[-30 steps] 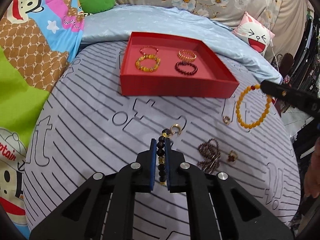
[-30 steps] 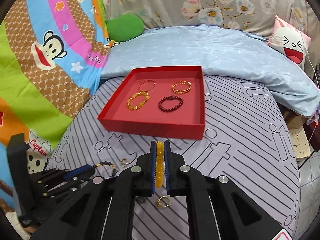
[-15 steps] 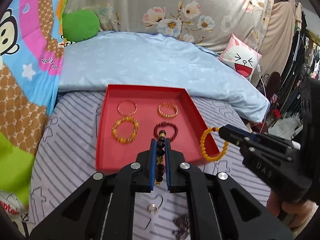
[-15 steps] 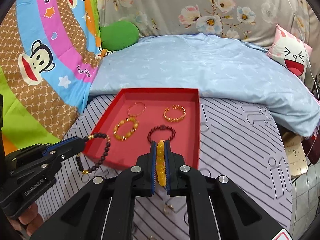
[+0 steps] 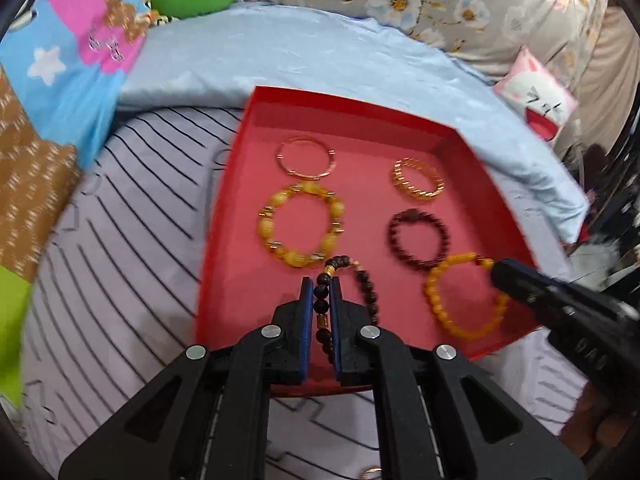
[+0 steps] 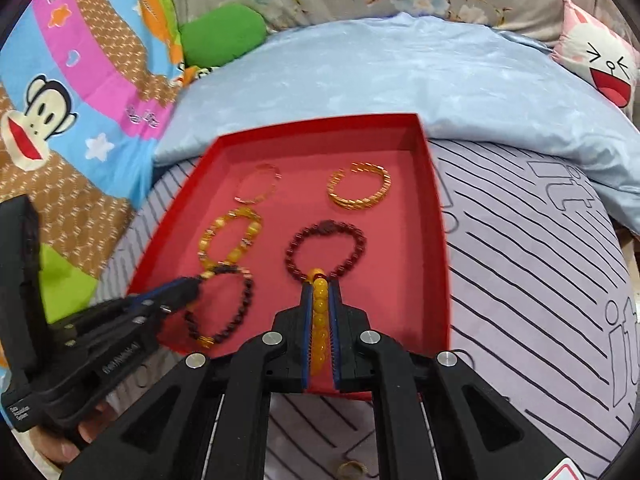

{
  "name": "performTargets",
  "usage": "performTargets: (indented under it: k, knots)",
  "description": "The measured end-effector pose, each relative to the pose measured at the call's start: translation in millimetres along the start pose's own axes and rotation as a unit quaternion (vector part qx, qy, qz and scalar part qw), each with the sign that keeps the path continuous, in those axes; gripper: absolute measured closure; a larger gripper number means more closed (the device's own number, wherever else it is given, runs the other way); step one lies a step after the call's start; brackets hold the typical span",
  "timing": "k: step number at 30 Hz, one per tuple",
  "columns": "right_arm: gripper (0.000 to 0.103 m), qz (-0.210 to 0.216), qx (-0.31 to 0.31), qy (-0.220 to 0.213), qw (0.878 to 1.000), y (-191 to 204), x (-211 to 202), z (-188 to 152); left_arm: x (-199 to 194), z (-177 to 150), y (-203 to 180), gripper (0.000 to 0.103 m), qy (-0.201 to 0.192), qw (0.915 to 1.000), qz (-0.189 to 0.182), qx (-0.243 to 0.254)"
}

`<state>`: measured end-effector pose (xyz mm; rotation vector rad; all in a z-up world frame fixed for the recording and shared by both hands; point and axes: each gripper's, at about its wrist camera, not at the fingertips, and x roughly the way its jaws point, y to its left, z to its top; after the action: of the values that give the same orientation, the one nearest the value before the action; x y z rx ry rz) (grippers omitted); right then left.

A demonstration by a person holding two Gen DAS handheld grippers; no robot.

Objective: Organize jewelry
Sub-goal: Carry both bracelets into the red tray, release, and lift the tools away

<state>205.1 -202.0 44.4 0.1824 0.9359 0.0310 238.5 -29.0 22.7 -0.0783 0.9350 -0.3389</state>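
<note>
Risk, as I judge it, is tangling: my left gripper [image 5: 320, 292] is clamped on the black beaded bracelet [image 5: 362, 280], my right gripper [image 6: 320, 292] on the amber beaded bracelet [image 6: 320, 320], both over the shallow red cardboard tray's [image 6: 438, 240] crowded near edge.

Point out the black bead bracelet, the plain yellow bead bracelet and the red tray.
black bead bracelet [image 5: 322, 307]: left wrist view, beads clamped between the tongs.
plain yellow bead bracelet [image 6: 319, 320]: right wrist view, beads clamped between the tongs.
red tray [image 6: 439, 240]: right wrist view, right-hand wall.
</note>
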Motion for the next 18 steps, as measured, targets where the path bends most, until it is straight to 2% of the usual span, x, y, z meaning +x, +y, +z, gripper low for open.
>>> performTargets:
  k: [6,18]
  knots:
    - [0.096,-0.024,-0.012,0.005,1.000,-6.9,5.4,-5.8,1.7,-4.4,-13.0,0.095,-0.003,0.9967,0.064,0.050]
    - [0.095,-0.049,-0.031,0.005,0.998,-6.8,8.7,-18.3,-1.6,-9.5,-9.4,0.094,-0.003,0.9967,0.065,0.047]
